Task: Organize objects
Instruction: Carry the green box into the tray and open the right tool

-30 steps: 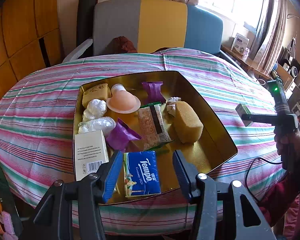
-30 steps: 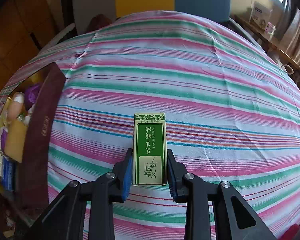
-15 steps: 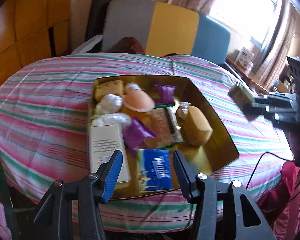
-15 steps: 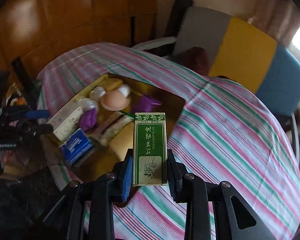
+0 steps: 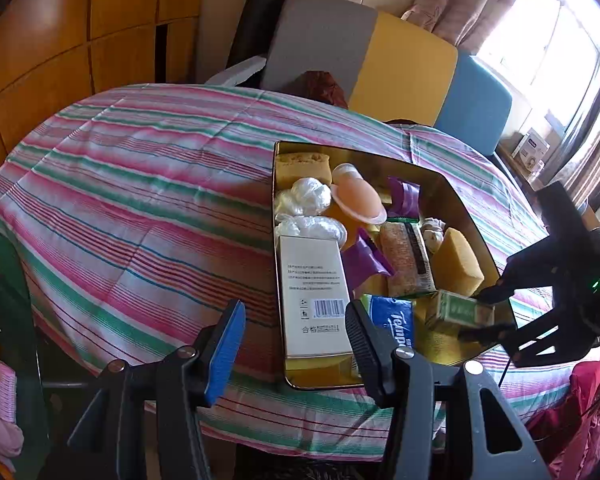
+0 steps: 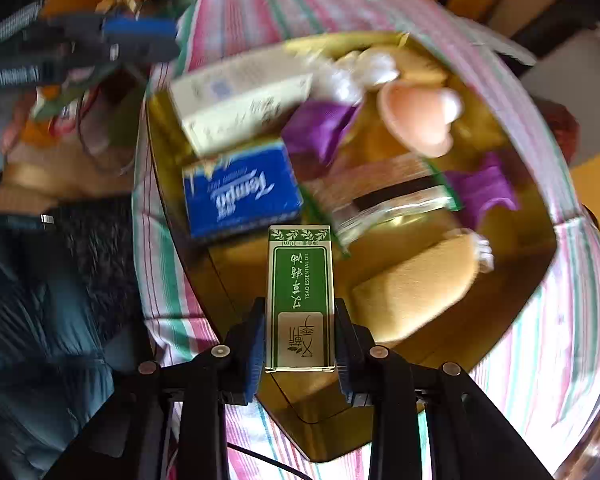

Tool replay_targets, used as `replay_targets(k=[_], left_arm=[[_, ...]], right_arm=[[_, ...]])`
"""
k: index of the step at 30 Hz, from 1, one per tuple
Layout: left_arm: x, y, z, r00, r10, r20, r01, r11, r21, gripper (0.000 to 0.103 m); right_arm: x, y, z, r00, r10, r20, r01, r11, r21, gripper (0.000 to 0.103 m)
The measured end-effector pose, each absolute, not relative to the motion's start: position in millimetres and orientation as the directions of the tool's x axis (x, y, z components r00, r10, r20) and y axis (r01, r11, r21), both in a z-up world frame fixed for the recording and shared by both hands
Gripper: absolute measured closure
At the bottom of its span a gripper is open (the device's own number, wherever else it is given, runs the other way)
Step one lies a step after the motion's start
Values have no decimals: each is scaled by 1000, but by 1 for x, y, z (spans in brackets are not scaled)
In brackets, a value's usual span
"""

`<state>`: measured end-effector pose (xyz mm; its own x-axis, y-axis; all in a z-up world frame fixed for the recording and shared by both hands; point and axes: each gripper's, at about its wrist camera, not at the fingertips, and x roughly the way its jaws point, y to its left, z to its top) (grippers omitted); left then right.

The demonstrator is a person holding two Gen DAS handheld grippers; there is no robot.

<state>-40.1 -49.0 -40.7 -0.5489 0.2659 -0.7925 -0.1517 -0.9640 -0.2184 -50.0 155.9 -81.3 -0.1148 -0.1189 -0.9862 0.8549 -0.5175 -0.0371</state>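
Observation:
My right gripper (image 6: 300, 336) is shut on a green essential oil box (image 6: 300, 300) and holds it over the near end of the gold tin tray (image 6: 384, 412). The left wrist view shows the same box (image 5: 462, 310) above the tray's (image 5: 280, 360) right front corner, held by my right gripper (image 5: 480, 314). My left gripper (image 5: 296, 344) is open and empty, above the tray's front left edge. In the tray lie a blue Tempo tissue pack (image 5: 394, 326), a white box (image 5: 314, 294), a yellow sponge (image 5: 456, 264) and a peach cup (image 5: 358, 200).
The tray also holds purple wrappers (image 5: 364, 260), white plastic bundles (image 5: 304, 200) and a snack bar (image 5: 404, 258). It sits on a round table with a striped cloth (image 5: 140, 200). Chairs (image 5: 380, 64) stand behind. A glass side table (image 5: 0, 320) is at the left.
My right gripper swung with the green box from over the bare cloth to above the tray's front corner. My left gripper shifted left, off the tissue pack.

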Motion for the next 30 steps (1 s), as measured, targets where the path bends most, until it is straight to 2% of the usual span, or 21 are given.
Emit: replay_targets(k=[8,15,19,22,25,30], left_arm=[[-45,-47,-49,-530,269,-805,-146,-963,-226,50],[-46,-40,-50,-522,274,-808,-160,-962,-222,50],[-44,-34,-48,-525,278,-804,-176,-960,-217,50],[-41,-29,-45,-531,281,-799,-187,-959,-213,50],[-39,-26,-44,-537,277,-797,-192,-960,-204,50],[-33,-20,-36,-565,258,-784,-196,-965,-176,50]], right_arm=[[-62,146,-101,-27,-92,-995,884,-468,19,72],[-70,155,-104,-10,-109,-994,864,-501,46,70],[-66,160,-98,-27,-138,-990,854,-518,49,56],[-63,166,-93,-72,-154,-985,832,-554,25,51],[-61,177,-84,-148,-173,-974,793,-609,-12,39],[-57,202,-61,-275,-220,-936,684,-729,-30,38]])
